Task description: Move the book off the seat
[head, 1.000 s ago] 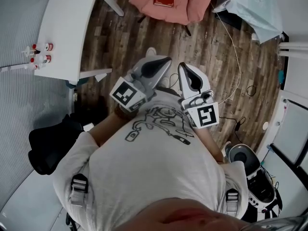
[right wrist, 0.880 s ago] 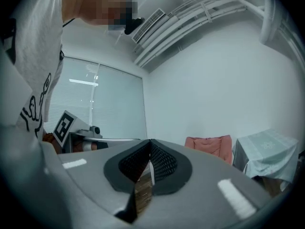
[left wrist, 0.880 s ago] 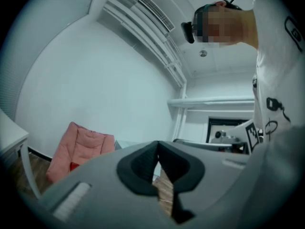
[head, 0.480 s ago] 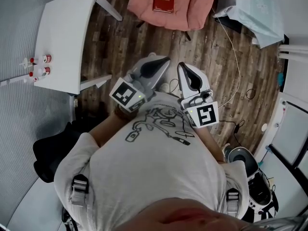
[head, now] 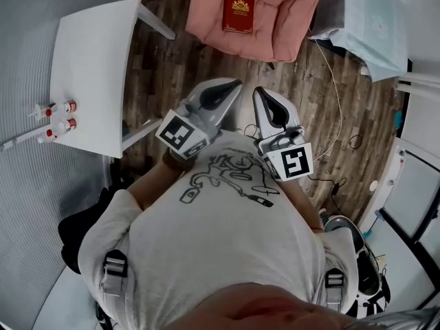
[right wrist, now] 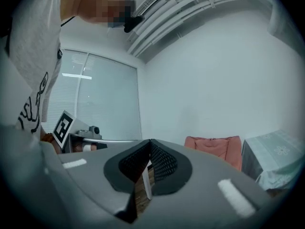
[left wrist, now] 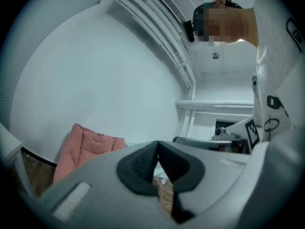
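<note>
Noting red gold-stamped hardcover book (head: 238, 10) lying on pink cushioned seat (head: 290, 14), well apart from left gripper (head: 236, 84) and right gripper (head: 259, 93), both jaws pressing together, empty. Likely risking shoving book deeper into cushion if arriving closed.

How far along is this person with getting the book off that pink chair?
Nothing looks done yet: the red book lies flat on the pink chair. Nothing is in hand: the left claw and right claw are shut and empty, held by the person's chest, short of the chair. Left: reach the book, grip it, set it elsewhere.
</note>
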The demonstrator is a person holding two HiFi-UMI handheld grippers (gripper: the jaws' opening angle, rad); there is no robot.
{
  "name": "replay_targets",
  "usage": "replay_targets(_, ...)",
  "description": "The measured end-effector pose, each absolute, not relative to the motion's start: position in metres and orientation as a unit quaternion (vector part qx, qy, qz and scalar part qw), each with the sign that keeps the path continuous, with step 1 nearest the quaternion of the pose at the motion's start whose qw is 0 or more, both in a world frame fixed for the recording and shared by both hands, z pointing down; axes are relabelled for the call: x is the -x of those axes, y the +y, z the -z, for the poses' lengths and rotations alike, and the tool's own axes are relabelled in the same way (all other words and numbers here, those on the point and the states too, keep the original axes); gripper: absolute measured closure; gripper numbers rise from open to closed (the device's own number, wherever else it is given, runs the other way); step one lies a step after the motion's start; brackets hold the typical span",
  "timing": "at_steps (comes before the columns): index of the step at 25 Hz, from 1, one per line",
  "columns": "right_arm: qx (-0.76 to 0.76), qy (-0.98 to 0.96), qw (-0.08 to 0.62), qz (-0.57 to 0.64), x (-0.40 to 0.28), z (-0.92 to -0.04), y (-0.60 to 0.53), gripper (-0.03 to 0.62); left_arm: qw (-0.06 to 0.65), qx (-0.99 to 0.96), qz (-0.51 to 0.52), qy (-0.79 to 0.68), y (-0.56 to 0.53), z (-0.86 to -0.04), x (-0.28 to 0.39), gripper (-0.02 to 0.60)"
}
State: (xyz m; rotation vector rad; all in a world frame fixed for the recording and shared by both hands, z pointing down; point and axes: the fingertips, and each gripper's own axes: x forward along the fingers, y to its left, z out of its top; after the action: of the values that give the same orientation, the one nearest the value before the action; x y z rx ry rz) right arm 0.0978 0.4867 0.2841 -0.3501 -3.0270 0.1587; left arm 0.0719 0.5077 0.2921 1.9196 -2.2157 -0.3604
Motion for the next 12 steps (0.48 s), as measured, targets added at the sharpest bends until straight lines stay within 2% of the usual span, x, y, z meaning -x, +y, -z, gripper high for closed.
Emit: replay_targets(12,0.114,-0.990,0.061,-0.048,0.030,-0.295,0.495,0.589,0.108,-0.650,0.123,-0.742,0.514,-0.308,0.056,0.580)
